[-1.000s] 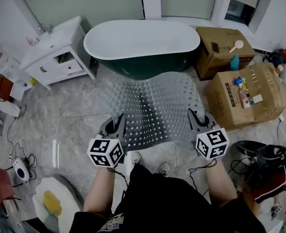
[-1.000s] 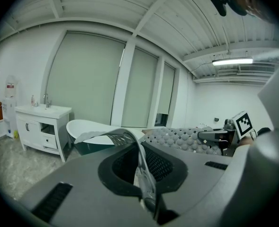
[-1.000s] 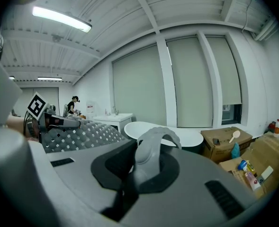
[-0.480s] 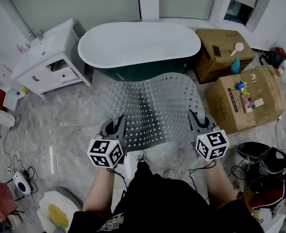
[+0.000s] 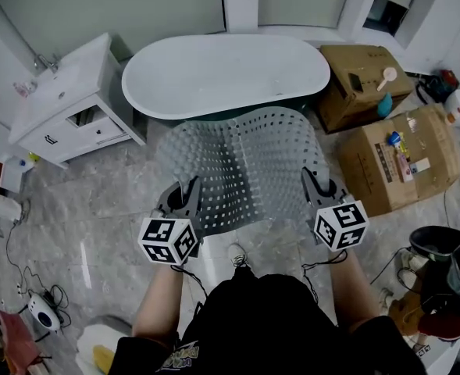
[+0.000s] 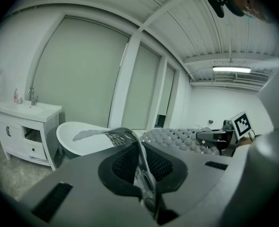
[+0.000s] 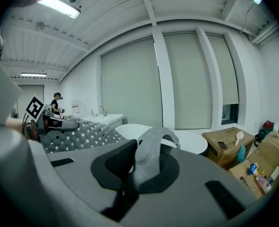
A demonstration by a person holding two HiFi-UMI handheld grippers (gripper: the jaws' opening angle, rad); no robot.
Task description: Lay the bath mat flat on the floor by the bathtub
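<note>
While both tools carry it, the bath mat (image 5: 245, 158) hangs spread in the air in front of the person. None of it lies on the floor (image 5: 97, 201) yet.

- Left gripper (image 5: 184, 199): jaws clamped on the mat's near left corner. Its own view shows the thin edge pinched between the pads (image 6: 140, 151).
- Right gripper (image 5: 317, 190): jaws clamped on the near right corner, with a fold of mat bulging up between them (image 7: 146, 162).
- Grips sit well apart, apparently to keep the perforated sheet stretched wide so it cannot fold on itself. It still arches between them.
- Far edge points at the bathtub (image 5: 222, 73) and overlaps its near side in the head view.

Judgement: this is the carry stage. The mat's far edge should probably go down first beside the tub, clear of the cardboard box (image 5: 405, 158) on the right.
</note>
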